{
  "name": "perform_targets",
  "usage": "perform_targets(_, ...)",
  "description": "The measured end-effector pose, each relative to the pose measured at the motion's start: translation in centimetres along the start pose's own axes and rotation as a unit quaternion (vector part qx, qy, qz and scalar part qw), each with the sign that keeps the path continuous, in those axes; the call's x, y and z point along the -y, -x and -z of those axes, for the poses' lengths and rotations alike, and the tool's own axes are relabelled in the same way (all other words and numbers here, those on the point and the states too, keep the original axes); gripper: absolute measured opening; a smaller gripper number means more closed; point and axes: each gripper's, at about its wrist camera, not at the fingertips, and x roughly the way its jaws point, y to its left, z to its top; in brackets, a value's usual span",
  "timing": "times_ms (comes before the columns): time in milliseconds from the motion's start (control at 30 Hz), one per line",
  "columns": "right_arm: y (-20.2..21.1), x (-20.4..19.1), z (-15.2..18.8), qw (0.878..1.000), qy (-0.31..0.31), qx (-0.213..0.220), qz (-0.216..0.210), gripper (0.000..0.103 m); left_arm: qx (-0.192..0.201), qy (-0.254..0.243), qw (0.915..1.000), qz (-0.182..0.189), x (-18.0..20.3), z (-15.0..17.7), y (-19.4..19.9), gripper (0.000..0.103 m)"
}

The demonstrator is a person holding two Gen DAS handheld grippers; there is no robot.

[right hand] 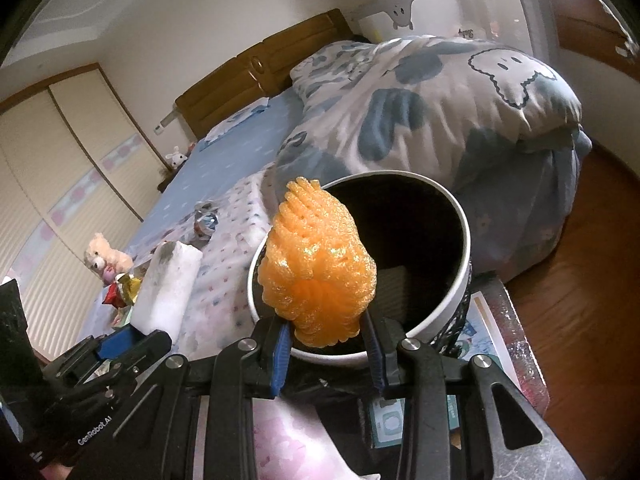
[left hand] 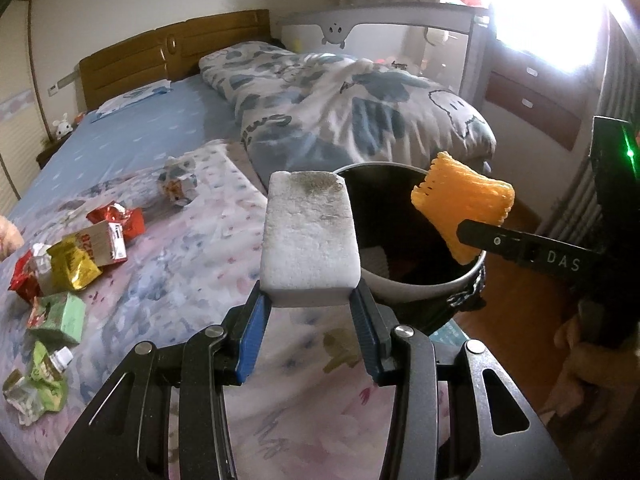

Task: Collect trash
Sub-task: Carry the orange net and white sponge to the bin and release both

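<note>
Beside the bed's near right edge, my left gripper [left hand: 310,316] is clamped on a dirty white sponge block [left hand: 308,236], just left of the trash bin [left hand: 424,280] rim. My right gripper [right hand: 326,344] pinches an orange foam net [right hand: 318,264] over the bin's open mouth. Wrappers [left hand: 76,256] lie far left on the bedsheet [left hand: 168,264], well apart.

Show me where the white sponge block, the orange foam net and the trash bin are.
white sponge block [left hand: 308,236], left wrist view, middle of its top face.
orange foam net [right hand: 318,264], right wrist view, centre of the bunched mesh.
trash bin [right hand: 466,232], right wrist view, right side of its white rim.
</note>
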Motion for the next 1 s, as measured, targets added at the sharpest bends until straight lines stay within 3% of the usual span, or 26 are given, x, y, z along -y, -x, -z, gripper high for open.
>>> perform_targets(700,-1.4,2.5,-2.0,1.000,-0.012,-0.002,0.011,0.036,-0.015,-0.016,0.9995,0.021,3.0,-2.7,-3.4,0.041)
perform_targets(1000,-2.2,3.0,-2.8,1.000,-0.012,-0.010,0.014,0.038,-0.026,-0.015,0.9991,0.030,3.6,-3.5,-4.7,0.047)
